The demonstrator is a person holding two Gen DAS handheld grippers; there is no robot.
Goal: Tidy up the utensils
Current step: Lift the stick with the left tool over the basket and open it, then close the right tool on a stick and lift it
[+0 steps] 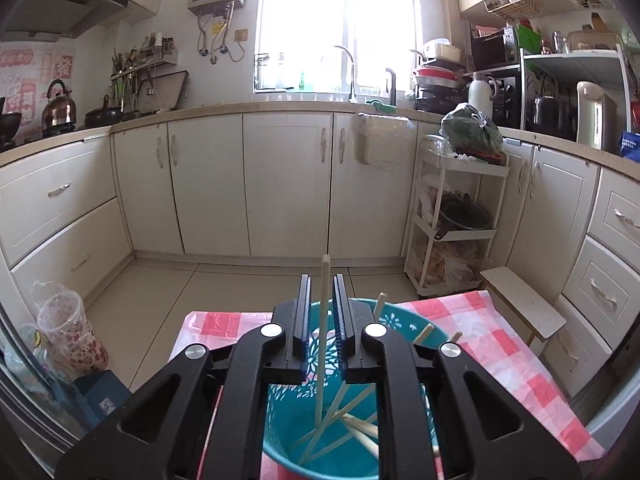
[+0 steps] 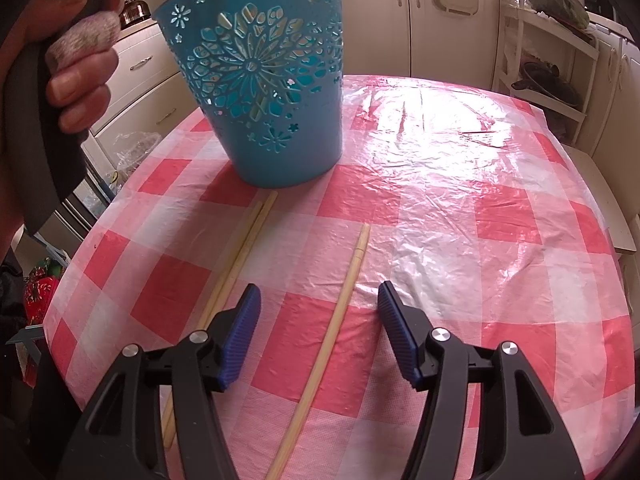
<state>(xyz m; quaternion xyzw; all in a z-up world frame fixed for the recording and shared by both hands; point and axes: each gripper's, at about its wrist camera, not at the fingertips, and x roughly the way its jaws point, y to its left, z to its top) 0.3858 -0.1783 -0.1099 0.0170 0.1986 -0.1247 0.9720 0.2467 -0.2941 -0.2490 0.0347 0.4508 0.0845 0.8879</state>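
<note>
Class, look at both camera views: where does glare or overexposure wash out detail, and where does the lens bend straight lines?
Left wrist view: the window is blown out to white, and the countertop edge bows with fisheye distortion. Right wrist view: window light glares off the plastic tablecloth, washing out its checks beyond the blue basket; the table edge curves and the corners darken.

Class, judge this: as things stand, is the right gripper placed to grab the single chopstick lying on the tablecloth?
Probably yes. The right gripper is open, and the single chopstick runs between its fingers with nothing over it. The pair of chopsticks lies off to the left, and the blue basket stands farther back.
</note>
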